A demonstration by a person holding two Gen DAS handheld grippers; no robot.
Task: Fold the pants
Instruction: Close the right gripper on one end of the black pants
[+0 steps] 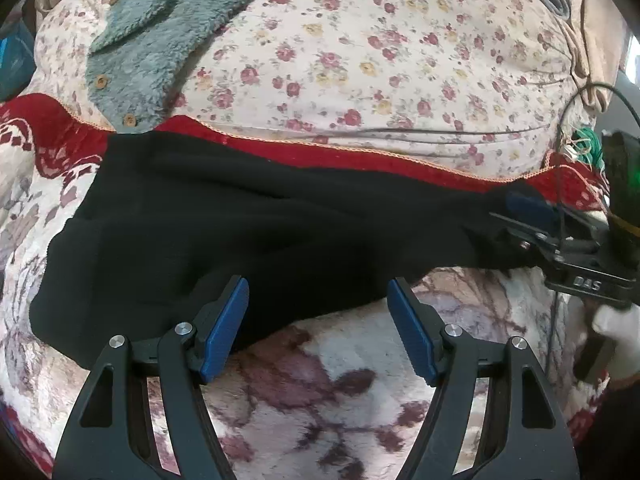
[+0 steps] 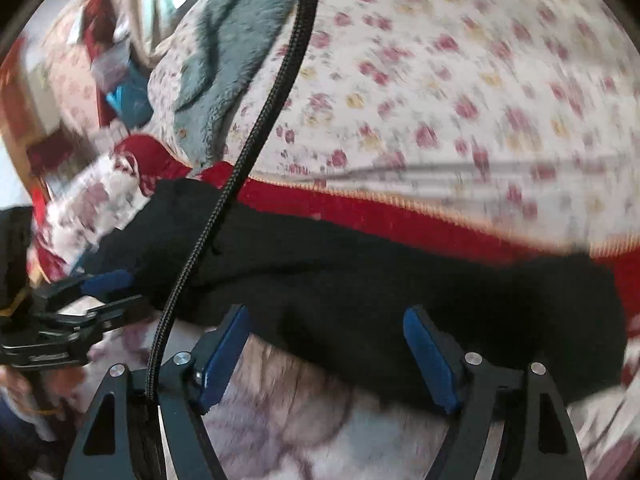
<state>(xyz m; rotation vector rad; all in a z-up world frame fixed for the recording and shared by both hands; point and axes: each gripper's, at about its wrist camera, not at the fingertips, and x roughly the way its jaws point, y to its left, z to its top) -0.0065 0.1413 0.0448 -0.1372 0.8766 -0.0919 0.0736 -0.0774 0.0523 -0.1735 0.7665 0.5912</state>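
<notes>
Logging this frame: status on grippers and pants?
Left gripper open, right gripper open, neither gripping. Black fabric pants lying across blanket, unfolded. Black braided cable draped over pants.

My left wrist camera sits low behind my left gripper [image 1: 318, 300], looking forward over the near edge of the black pants [image 1: 240, 220] toward the floral sheet [image 1: 400, 60]. My right wrist camera looks likewise past my right gripper [image 2: 326, 330], close in, blurred. Both share the pants [image 2: 360, 280], sheet [image 2: 460, 60] and each other's gripper.
</notes>
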